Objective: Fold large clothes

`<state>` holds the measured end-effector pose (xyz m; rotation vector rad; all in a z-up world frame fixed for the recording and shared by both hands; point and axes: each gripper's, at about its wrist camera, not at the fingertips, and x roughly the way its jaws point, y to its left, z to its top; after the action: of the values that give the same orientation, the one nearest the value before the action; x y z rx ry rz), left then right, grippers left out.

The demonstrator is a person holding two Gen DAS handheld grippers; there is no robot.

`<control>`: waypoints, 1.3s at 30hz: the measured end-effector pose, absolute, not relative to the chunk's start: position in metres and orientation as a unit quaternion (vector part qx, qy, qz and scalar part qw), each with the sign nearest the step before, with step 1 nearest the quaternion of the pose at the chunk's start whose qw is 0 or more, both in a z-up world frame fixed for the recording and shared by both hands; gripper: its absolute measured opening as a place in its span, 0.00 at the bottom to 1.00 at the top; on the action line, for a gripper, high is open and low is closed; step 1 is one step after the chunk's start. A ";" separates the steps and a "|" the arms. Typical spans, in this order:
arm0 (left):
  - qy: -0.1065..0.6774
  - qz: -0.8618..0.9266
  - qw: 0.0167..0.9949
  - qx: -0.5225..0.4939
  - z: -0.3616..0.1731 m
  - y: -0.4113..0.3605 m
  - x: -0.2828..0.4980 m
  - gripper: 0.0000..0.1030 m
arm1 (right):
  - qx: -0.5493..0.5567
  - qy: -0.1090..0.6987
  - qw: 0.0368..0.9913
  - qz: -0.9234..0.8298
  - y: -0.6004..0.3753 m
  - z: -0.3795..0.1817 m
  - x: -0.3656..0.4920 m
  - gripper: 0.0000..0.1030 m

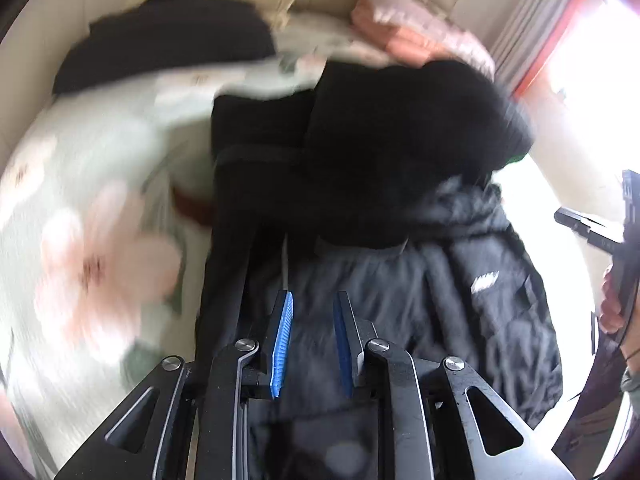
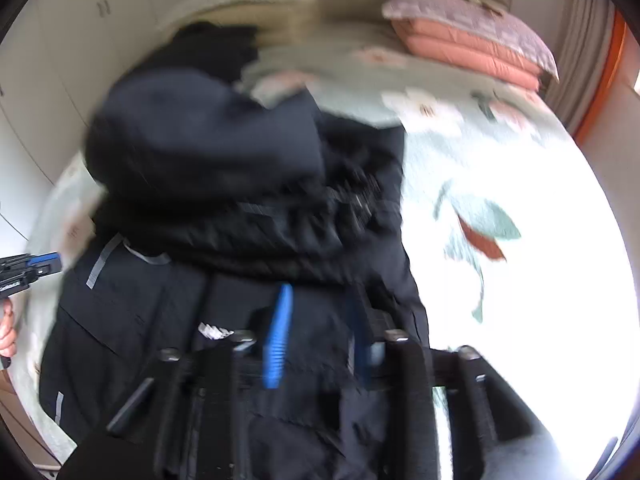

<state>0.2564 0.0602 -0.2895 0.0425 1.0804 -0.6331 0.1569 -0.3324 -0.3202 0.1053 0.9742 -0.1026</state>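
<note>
A large black padded jacket [image 1: 400, 184] with a hood and a small white logo [image 1: 485, 281] lies on the bed, its upper part folded over the lower part. It also shows in the right wrist view [image 2: 240, 200]. My left gripper [image 1: 313, 298] is open, its blue pads just above the jacket's grey-lit lower fabric, holding nothing. My right gripper [image 2: 320, 296] is open over the jacket's lower half, empty; it also appears at the right edge of the left wrist view [image 1: 592, 228]. The left gripper shows at the left edge of the right wrist view [image 2: 36, 266]. Both views are motion-blurred.
The bed has a pale green floral cover [image 1: 92, 248], which also shows in the right wrist view [image 2: 480, 184]. Orange and grey pillows [image 2: 472, 44] lie at the head. Another black garment [image 1: 168, 36] lies at the far left. A bright window [image 1: 592, 52] is to the right.
</note>
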 end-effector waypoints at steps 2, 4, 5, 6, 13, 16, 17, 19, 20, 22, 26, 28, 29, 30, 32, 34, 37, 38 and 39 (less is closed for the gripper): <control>0.484 -0.313 0.817 0.014 -0.268 0.048 0.266 0.41 | 0.041 0.448 0.893 -0.027 -0.316 -0.307 0.170 0.57; 0.460 -0.335 0.822 0.018 -0.246 0.030 0.277 0.55 | 0.024 0.441 0.897 0.001 -0.292 -0.297 0.186 0.72; 0.445 -0.349 0.824 0.030 -0.236 0.019 0.280 0.61 | 0.014 0.438 0.899 0.018 -0.282 -0.288 0.195 0.76; 0.434 -0.362 0.824 0.047 -0.227 0.009 0.283 0.62 | 0.000 0.436 0.899 0.034 -0.274 -0.283 0.202 0.81; 0.393 -0.426 0.774 0.255 -0.226 -0.062 0.293 0.69 | -0.151 0.453 0.872 0.109 -0.217 -0.308 0.254 0.93; 0.396 -0.447 0.740 0.310 -0.248 -0.080 0.300 0.69 | -0.181 0.467 0.859 0.103 -0.211 -0.340 0.278 0.87; 0.397 -0.447 0.733 0.323 -0.255 -0.084 0.302 0.69 | -0.182 0.476 0.854 0.102 -0.212 -0.349 0.284 0.77; 0.390 -0.437 0.735 0.341 -0.268 -0.092 0.305 0.45 | -0.169 0.480 0.855 0.099 -0.215 -0.353 0.290 0.31; 0.396 -0.428 0.736 0.344 -0.273 -0.096 0.309 0.15 | -0.167 0.470 0.862 0.092 -0.218 -0.349 0.287 0.28; 0.399 -0.442 0.737 0.319 -0.266 -0.096 0.308 0.09 | -0.160 0.450 0.874 0.085 -0.222 -0.334 0.274 0.20; 0.356 -0.468 0.762 0.272 -0.218 -0.076 0.269 0.07 | -0.136 0.413 0.896 0.092 -0.230 -0.288 0.232 0.18; 0.338 -0.477 0.765 0.270 -0.199 -0.065 0.237 0.07 | -0.144 0.399 0.901 0.097 -0.226 -0.270 0.202 0.18; 0.337 -0.482 0.762 0.269 -0.196 -0.060 0.221 0.07 | -0.150 0.396 0.901 0.098 -0.222 -0.265 0.186 0.18; 0.344 -0.486 0.758 0.266 -0.197 -0.055 0.205 0.07 | -0.151 0.399 0.899 0.100 -0.218 -0.265 0.173 0.18; 0.363 -0.478 0.754 0.268 -0.215 -0.051 0.186 0.08 | -0.140 0.420 0.890 0.107 -0.210 -0.283 0.153 0.18; 0.402 -0.459 0.747 0.264 -0.252 -0.050 0.176 0.09 | -0.141 0.452 0.875 0.103 -0.201 -0.323 0.144 0.18; 0.475 -0.411 0.727 0.278 -0.338 -0.054 0.172 0.09 | -0.165 0.508 0.842 0.074 -0.190 -0.412 0.145 0.18; 0.511 -0.395 0.712 0.275 -0.371 -0.053 0.173 0.09 | -0.158 0.531 0.830 0.068 -0.191 -0.440 0.148 0.18; 0.529 -0.390 0.708 0.257 -0.387 -0.048 0.175 0.09 | -0.127 0.561 0.815 0.069 -0.197 -0.466 0.153 0.18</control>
<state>0.1754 -0.0479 -0.3874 0.5698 1.1745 -0.8670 0.1525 -0.1966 -0.4657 -0.2707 1.1979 0.1465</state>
